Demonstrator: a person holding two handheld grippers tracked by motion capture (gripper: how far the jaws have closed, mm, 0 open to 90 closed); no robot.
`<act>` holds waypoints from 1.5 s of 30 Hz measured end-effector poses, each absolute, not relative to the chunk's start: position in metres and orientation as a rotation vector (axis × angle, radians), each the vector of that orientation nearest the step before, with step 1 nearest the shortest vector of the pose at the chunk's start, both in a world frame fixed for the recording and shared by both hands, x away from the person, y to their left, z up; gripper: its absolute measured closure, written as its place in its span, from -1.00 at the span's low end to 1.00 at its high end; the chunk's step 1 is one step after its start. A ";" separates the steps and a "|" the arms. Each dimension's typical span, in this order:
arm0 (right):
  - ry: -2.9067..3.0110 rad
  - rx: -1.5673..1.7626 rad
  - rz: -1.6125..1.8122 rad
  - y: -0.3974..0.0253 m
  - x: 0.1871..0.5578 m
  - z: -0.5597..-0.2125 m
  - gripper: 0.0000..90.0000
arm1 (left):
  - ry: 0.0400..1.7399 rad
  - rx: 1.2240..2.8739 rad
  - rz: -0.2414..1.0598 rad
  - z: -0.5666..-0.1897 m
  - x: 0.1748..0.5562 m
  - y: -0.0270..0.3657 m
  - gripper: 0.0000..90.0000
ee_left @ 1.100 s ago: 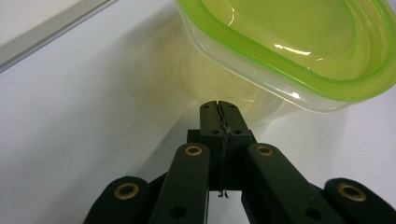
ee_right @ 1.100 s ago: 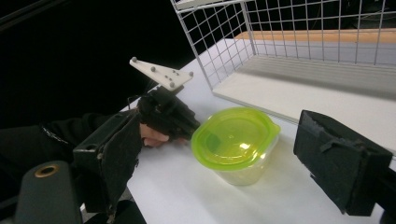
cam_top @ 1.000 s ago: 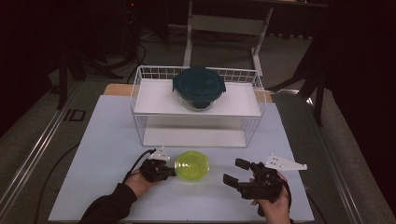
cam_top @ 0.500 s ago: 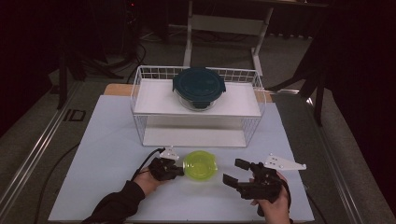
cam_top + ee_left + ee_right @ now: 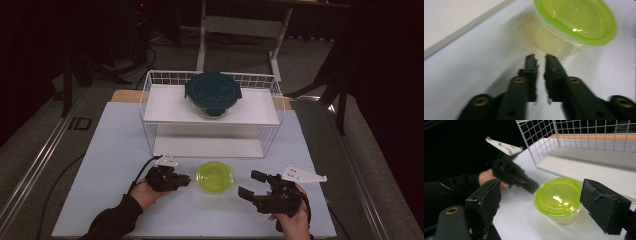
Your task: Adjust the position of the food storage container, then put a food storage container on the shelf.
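The small container with the lime-green lid (image 5: 214, 176) is seen standing upright on the white table (image 5: 100, 165), just in front of the wire rack (image 5: 150, 125), on whose upper shelf a larger round container with a dark teal lid (image 5: 212, 92) is kept. The left gripper (image 5: 186, 180) is held just to the left of the green-lidded container, its jaws drawn nearly together with only a thin slit between them and nothing clasped (in the left gripper view the tips sit just short of the clear wall). The right gripper (image 5: 247, 186) is held to the right of the container, apart from it, its jaws spread wide and empty. The step in hand is judged to be a grasp by the right gripper. It would be done well if the wide jaws were brought level around the clear body below the lid's rim, centred, and closed gently so that the light tub is not tipped or slid; the left tips could be used as a stop against sliding.
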State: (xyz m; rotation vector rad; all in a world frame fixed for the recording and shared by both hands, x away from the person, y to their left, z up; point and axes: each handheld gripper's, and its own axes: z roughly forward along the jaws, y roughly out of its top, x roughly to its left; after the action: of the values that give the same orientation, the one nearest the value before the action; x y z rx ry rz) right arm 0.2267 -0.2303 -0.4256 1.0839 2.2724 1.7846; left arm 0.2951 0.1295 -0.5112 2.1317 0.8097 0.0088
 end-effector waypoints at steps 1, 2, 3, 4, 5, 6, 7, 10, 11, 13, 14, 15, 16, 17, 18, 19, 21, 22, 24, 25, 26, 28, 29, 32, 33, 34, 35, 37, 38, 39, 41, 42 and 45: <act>2.271 1.080 1.781 -0.230 0.227 -0.426 -0.63 | 0.823 2.109 -0.002 -0.508 0.294 0.134 0.50; 2.268 1.076 1.781 -0.230 0.227 -0.425 -0.63 | 0.842 2.078 -0.021 -0.506 0.294 0.138 0.38; 2.267 1.070 1.778 -0.230 0.227 -0.425 -0.63 | 0.857 2.049 -0.036 -0.503 0.293 0.143 0.26; 2.270 1.064 1.773 -0.229 0.227 -0.425 -0.63 | 0.868 2.022 -0.018 -0.499 0.292 0.148 0.16; 2.272 1.056 1.769 -0.229 0.227 -0.426 -0.63 | 0.871 2.004 -0.011 -0.497 0.290 0.150 0.04; 2.271 1.054 1.769 -0.229 0.227 -0.426 -0.63 | 0.870 1.986 -0.003 -0.493 0.288 0.154 -0.05; 2.275 1.053 1.767 -0.229 0.228 -0.427 -0.63 | 0.878 1.969 -0.001 -0.490 0.286 0.156 -0.21; 2.284 1.057 1.751 -0.228 0.230 -0.429 -0.63 | 0.893 1.942 -0.005 -0.480 0.280 0.158 -0.68; 2.287 1.061 1.747 -0.228 0.231 -0.430 -0.63 | 0.895 1.920 -0.011 -0.477 0.279 0.159 -0.69; 2.295 1.062 1.731 -0.228 0.234 -0.430 -0.63 | 0.903 1.869 -0.041 -0.471 0.276 0.159 -0.96; 2.298 1.062 1.726 -0.227 0.235 -0.430 -0.63 | 0.899 1.858 -0.052 -0.467 0.274 0.158 -0.99; 2.297 1.054 1.724 -0.227 0.236 -0.430 -0.63 | 0.895 1.850 -0.042 -0.464 0.272 0.156 -0.99; 2.302 1.051 1.710 -0.227 0.238 -0.430 -0.63 | 0.899 1.844 -0.045 -0.462 0.271 0.154 -0.99; 2.307 1.049 1.692 -0.226 0.239 -0.430 -0.63 | 0.902 1.845 -0.058 -0.459 0.270 0.151 -0.99; 2.306 1.048 1.685 -0.226 0.241 -0.430 -0.63 | 0.905 1.850 -0.082 -0.458 0.270 0.148 -0.99; 2.314 1.038 1.679 -0.225 0.243 -0.430 -0.63 | 0.913 1.856 -0.091 -0.457 0.270 0.146 -0.99; 2.327 1.031 1.659 -0.224 0.246 -0.430 -0.63 | 0.927 1.844 -0.083 -0.456 0.271 0.142 -0.99; 2.326 1.031 1.652 -0.224 0.248 -0.429 -0.63 | 0.926 1.847 -0.095 -0.455 0.272 0.140 -0.96; 2.334 1.053 1.657 -0.225 0.254 -0.429 -0.65 | 0.919 1.837 -0.121 -0.454 0.275 0.137 -0.94; 2.333 1.074 1.659 -0.225 0.257 -0.429 -0.67 | 0.923 1.828 -0.141 -0.454 0.277 0.136 -0.94; 2.333 1.092 1.654 -0.226 0.260 -0.429 -0.68 | 0.916 1.809 -0.155 -0.454 0.278 0.135 -0.92; 2.346 1.121 1.641 -0.225 0.266 -0.429 -0.69 | 0.922 1.771 -0.209 -0.456 0.282 0.133 -0.85; 2.351 1.141 1.640 -0.225 0.269 -0.429 -0.69 | 0.927 1.762 -0.242 -0.458 0.285 0.133 -0.84; 2.382 1.172 1.601 -0.222 0.276 -0.432 -0.70 | 0.955 1.762 -0.280 -0.463 0.291 0.129 -0.80; 2.391 1.194 1.598 -0.221 0.278 -0.433 -0.71 | 0.970 1.757 -0.300 -0.465 0.293 0.127 -0.80; 2.415 1.229 1.610 -0.220 0.281 -0.435 -0.71 | 0.993 1.746 -0.323 -0.468 0.294 0.126 -0.80; 2.433 1.275 1.588 -0.218 0.284 -0.438 -0.70 | 1.016 1.754 -0.321 -0.471 0.296 0.125 -0.80; 2.450 1.318 1.587 -0.217 0.287 -0.441 -0.70 | 1.082 1.778 -0.329 -0.477 0.300 0.121 -0.80; 2.490 1.426 1.570 -0.217 0.295 -0.450 -0.68 | 1.110 1.783 -0.338 -0.480 0.301 0.119 -0.68; 2.497 1.460 1.546 -0.217 0.297 -0.453 -0.66 | 1.123 1.781 -0.349 -0.483 0.302 0.118 -0.66; 2.514 1.559 1.514 -0.216 0.303 -0.460 -0.52 | 1.164 1.776 -0.375 -0.489 0.304 0.116 -0.60; 2.508 1.598 1.494 -0.217 0.306 -0.463 -0.45 | 1.197 1.772 -0.385 -0.492 0.305 0.116 -0.50; 2.511 1.706 1.444 -0.217 0.313 -0.470 -0.24 | 1.256 1.729 -0.435 -0.500 0.308 0.116 -0.26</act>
State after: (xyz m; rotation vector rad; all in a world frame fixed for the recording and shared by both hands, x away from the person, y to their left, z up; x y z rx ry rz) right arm 0.3134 -0.2167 -0.4703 1.7063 2.5111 1.4444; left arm 0.3080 0.1163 -0.5000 1.7286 1.2558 -0.4350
